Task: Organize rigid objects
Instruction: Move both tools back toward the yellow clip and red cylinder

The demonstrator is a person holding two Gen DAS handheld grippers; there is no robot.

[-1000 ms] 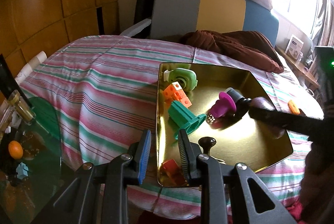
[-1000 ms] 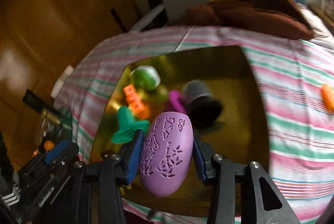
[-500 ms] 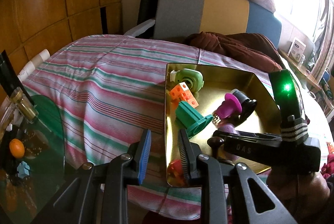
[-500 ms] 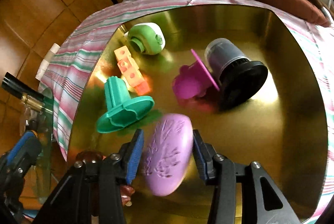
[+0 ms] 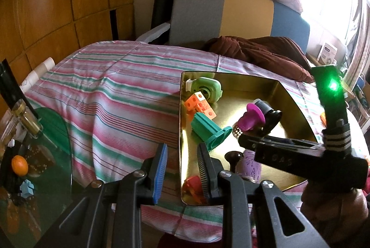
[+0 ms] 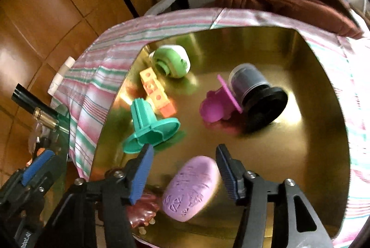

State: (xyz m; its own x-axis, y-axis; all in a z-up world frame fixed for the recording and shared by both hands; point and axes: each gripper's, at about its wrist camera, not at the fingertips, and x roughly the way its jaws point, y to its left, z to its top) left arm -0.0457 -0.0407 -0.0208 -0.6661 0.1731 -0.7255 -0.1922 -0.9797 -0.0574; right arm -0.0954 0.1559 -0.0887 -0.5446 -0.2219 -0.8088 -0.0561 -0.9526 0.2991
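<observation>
A purple patterned egg-shaped piece (image 6: 192, 187) lies tilted on the floor of the gold tray (image 6: 312, 132). It sits between the fingers of my right gripper (image 6: 183, 150), whose jaws are opening; the pads stand clear of it on both sides. Beyond it lie a teal flanged piece (image 6: 148, 130), orange cubes (image 6: 155, 90), a green and white round piece (image 6: 172, 61), a magenta piece (image 6: 215, 104) and a black and grey cylinder (image 6: 256, 90). My left gripper (image 5: 182, 167) hovers over the tray's near left corner, slightly open, with nothing gripped.
The tray rests on a striped cloth (image 5: 115, 104). A brown cloth (image 5: 259, 53) lies behind it, before a chair. A glass side table (image 5: 34, 155) at the left carries an orange ball and a bottle. A red piece (image 5: 193, 183) sits in the tray's near corner. A hand (image 5: 335, 208) holds the right gripper.
The right gripper came down into the tray and its jaws spread. The purple egg left the pads and now lies on the tray floor. The left gripper stayed put.
</observation>
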